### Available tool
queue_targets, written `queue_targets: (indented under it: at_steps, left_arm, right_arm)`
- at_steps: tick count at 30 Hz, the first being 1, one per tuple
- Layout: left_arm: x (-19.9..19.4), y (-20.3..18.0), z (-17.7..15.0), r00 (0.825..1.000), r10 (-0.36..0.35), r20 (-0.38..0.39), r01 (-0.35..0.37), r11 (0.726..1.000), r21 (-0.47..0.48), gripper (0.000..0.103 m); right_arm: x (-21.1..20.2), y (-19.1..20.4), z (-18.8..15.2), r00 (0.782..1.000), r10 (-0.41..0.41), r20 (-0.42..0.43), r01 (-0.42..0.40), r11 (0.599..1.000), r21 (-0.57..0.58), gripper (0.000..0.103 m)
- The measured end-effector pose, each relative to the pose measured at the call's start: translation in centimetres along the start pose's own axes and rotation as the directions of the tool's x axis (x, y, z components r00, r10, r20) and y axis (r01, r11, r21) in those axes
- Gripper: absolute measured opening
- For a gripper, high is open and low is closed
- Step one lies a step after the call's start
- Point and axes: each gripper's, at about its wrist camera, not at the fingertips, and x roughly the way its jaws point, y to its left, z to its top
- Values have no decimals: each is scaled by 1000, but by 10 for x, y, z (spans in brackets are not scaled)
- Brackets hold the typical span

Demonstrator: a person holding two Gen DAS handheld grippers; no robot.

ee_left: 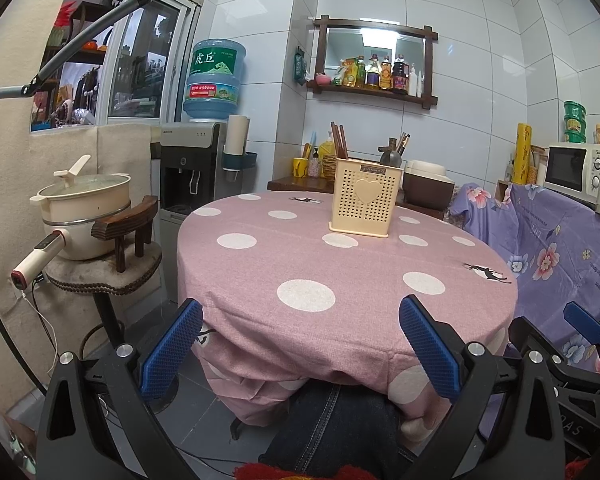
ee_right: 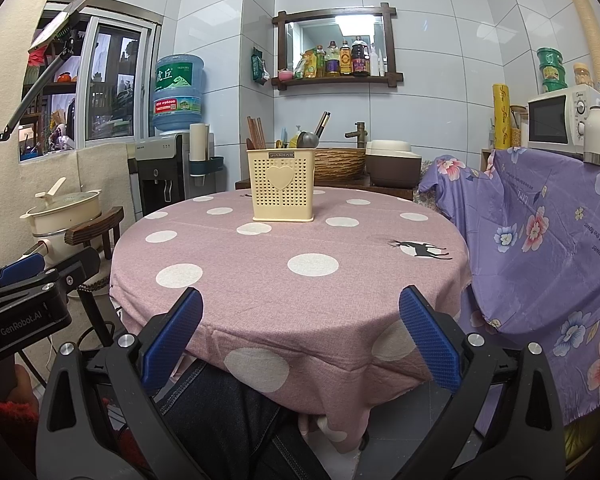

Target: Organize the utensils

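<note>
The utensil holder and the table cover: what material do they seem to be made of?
The utensil holder looks like matte cream plastic: moulded walls, regular punched holes, a raised heart. The table cover seems woven fabric, pink with white dots: visible weave, soft folds at the edge.

I read "GenRobot.AI" on my left gripper [ee_right: 18, 276], "虎丘" on the water jug [ee_right: 178, 92], perhaps "JIANHAO" on the caddy [ee_right: 282, 184].

"Where's the utensil holder [ee_left: 366, 199]?"

"Upright on the far side of the worktop [ee_left: 340, 276], cream plastic, perforated, a heart on its front."

"Anything in it?"

"Brown chopsticks [ee_right: 256, 130] stand at its left; a grey ladle [ee_right: 309, 139] and dark handles poke up at its right."
</note>
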Motion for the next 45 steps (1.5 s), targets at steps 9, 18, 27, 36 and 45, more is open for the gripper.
queue_targets:
  at_steps: [9,18,27,36,45]
  left_arm:
    - [0,0,0,1000,0,-1,0,1000,0,98]
    - [0,0,1,1000,1,-1,-1,1000,0,98]
    - [0,0,1,1000,2,0,-2,1000,-1,98]
    - [-2,2,-6,1000,3,-1,-3,1000,4,98]
    - [-2,2,-4,1000,5,-5,-5,1000,2,98]
  right_arm:
    - [0,-1,0,1000,0,0,0,1000,0,97]
    - [0,0,-1,1000,0,-1,0,1000,-1,97]
    - [0,-1,-1,1000,-1,-1,1,1000,-1,97]
    - [0,-1,-1,1000,0,-1,0,1000,-1,97]
    - [0,-2,-7,1000,-2,0,2,1000,-1,97]
